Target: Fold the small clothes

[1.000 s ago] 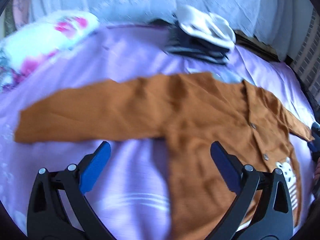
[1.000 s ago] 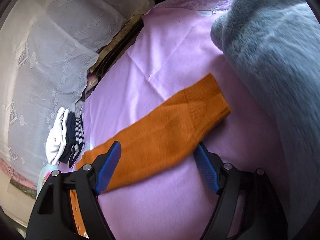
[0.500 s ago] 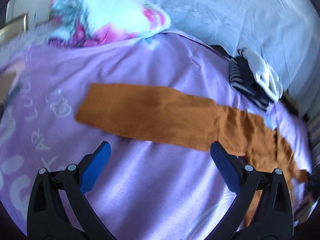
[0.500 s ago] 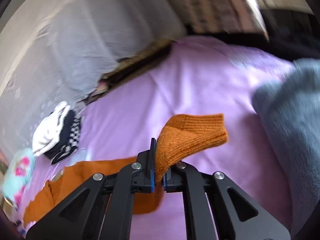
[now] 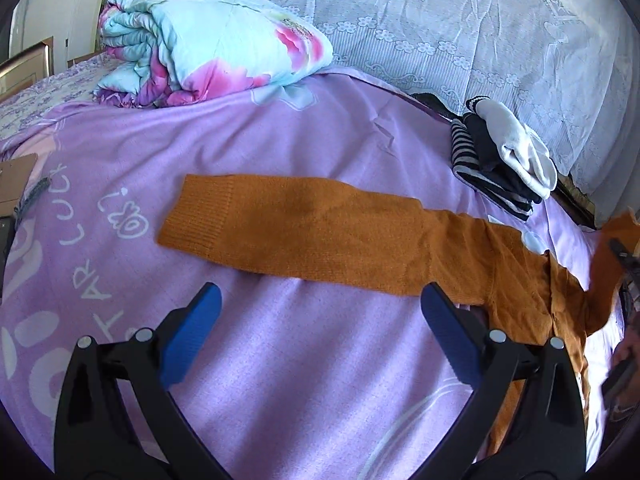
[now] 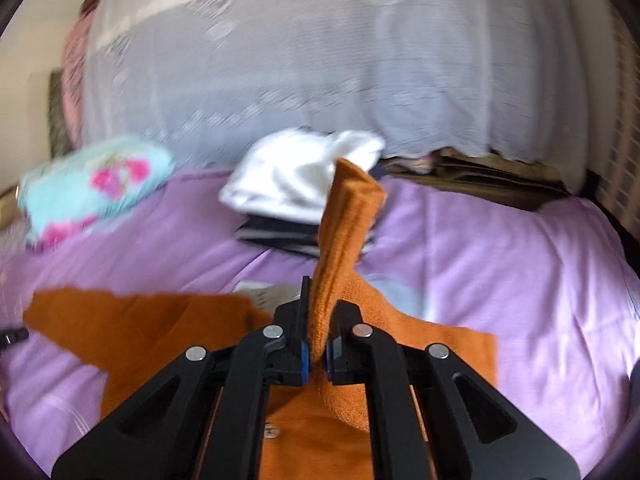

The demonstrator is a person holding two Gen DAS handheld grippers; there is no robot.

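Over the lilac bedsheet [image 5: 320, 360], left tongs [image 5: 320, 300] hovered wide (empty); right tongs [image 6: 317, 354], tilted downward, pinched the orange cardigan's sleeve [image 6: 344, 240].

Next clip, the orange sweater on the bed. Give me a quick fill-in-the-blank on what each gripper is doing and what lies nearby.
1. The right gripper is shut on a sleeve of the ____ sweater.
2. The left gripper is ____, holding nothing, above the purple bedsheet.
3. The sweater's other sleeve lies ____ on the bedsheet.
4. The top item on the pile of folded clothes is ____ in colour.

Missing words: orange; open; flat; white
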